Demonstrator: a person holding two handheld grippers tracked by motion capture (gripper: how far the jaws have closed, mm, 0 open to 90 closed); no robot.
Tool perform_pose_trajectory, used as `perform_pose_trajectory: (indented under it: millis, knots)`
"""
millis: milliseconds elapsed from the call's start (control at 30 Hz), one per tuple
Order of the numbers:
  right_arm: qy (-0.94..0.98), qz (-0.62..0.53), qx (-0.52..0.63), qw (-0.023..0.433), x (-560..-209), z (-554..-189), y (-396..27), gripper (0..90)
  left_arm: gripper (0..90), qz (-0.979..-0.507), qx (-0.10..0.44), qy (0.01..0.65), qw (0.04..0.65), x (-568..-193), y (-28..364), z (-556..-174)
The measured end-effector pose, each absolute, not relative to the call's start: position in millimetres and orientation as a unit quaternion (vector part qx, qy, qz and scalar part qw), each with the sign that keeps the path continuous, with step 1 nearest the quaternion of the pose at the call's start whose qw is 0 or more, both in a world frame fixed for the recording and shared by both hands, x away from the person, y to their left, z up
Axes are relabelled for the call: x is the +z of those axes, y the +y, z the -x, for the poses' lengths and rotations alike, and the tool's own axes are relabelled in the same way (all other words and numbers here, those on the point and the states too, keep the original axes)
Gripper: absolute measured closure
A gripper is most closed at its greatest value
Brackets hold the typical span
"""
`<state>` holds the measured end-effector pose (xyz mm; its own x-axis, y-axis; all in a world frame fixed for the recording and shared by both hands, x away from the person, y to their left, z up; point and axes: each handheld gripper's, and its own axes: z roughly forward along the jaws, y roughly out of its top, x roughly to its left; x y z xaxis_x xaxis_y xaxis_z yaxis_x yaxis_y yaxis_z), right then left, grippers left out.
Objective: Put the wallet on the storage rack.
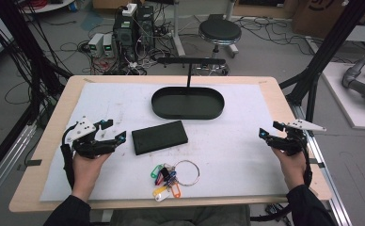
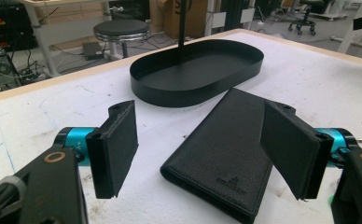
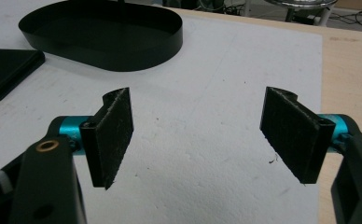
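On the white mat [image 1: 227, 155], left gripper [image 1: 116, 133] and right gripper [image 1: 266, 132] hover, jaws spread and empty, flanking the black wallet [image 1: 160, 136], key ring [image 1: 170, 177] and oval tray [image 1: 187, 102].

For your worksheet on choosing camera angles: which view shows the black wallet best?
The left gripper view: the wallet lies close, between that gripper's open jaws, with leather grain and an embossed mark visible. The high view shows the whole wallet but small, beside the oval tray. The right gripper view catches one corner.
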<state>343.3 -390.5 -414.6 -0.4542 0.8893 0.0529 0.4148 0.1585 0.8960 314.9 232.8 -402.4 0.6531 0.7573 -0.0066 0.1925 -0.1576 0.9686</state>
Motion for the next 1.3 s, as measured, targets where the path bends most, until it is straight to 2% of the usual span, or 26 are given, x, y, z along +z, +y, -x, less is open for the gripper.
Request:
perform_pose_trajectory:
  millis: [933, 1300]
  knots:
    - [0.719, -0.454, 0.46, 0.256, -416, -346, -389, 25.7, 26.5, -0.749, 0.252, 0.297, 0.536, -408, 210, -313]
    - [0.723, -0.454, 0.455, 0.255, -417, -347, -387, 25.7, 33.4, -0.781, 0.244, 0.271, 0.506, -416, 197, -313]
